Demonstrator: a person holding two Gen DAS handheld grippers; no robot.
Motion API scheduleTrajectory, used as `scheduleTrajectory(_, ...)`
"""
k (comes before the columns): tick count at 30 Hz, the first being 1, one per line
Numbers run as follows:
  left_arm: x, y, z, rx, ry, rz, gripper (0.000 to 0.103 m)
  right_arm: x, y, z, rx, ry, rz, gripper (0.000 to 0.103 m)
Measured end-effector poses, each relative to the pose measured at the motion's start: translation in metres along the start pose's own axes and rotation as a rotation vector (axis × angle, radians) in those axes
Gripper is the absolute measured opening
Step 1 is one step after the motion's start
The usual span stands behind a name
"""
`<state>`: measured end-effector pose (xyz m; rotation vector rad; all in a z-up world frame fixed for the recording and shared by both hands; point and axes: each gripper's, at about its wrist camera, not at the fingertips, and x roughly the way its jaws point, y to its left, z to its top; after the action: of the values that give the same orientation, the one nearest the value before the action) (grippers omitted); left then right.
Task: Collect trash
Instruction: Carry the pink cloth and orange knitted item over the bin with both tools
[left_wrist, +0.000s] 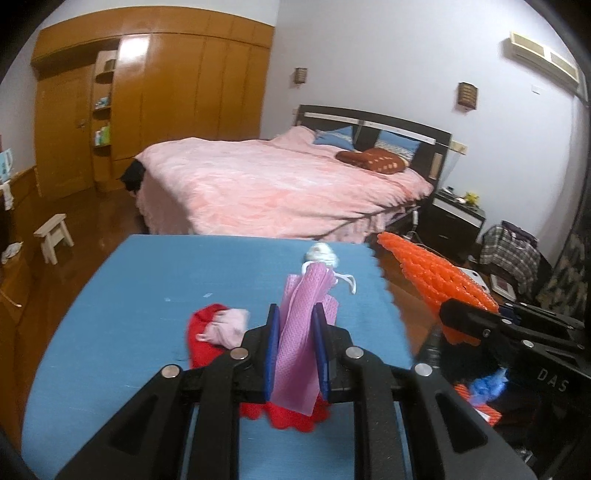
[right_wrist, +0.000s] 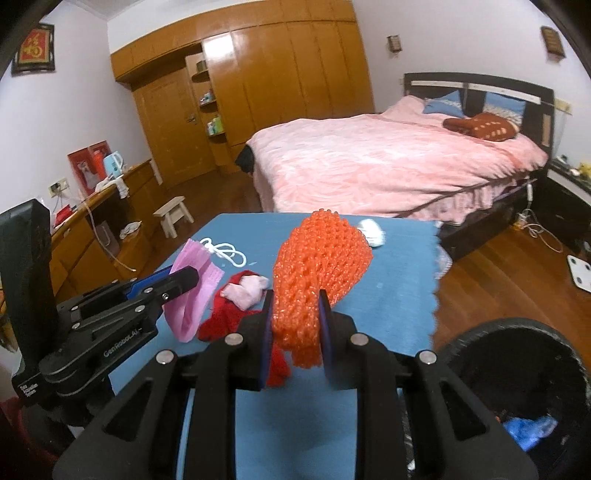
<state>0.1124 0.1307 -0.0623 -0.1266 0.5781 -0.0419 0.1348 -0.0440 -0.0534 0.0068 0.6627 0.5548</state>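
Bedroom: pink bed (left_wrist: 280, 184), wooden wardrobe (left_wrist: 177, 96), blue table (left_wrist: 147, 295) bearing red cloth (left_wrist: 201, 339). Left gripper (left_wrist: 295, 314) clamped on pink mask (left_wrist: 303, 325). Right gripper (right_wrist: 295, 299) clamped on orange net (right_wrist: 314, 266) beside black bin (right_wrist: 517, 332).

A bin (right_wrist: 517, 387) stands right of the table (right_wrist: 388, 295); the bed (right_wrist: 369, 162) lies behind the table.

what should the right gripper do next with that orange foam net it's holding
Probably carry it right and over the black trash bin, then let go. The right gripper is shut on the orange foam net, lifted clear of the blue table, and the bin stands open just beside the table edge with blue trash already inside. The left gripper holds a pink mesh bag for afterwards.
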Motion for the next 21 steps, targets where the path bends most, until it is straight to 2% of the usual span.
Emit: scheduleTrajectory(21,0.018,-0.144,-0.012,0.136,0.035,-0.235,0.018,-0.097,-0.115,-0.06,0.152,-0.041,-0.221,0.021)
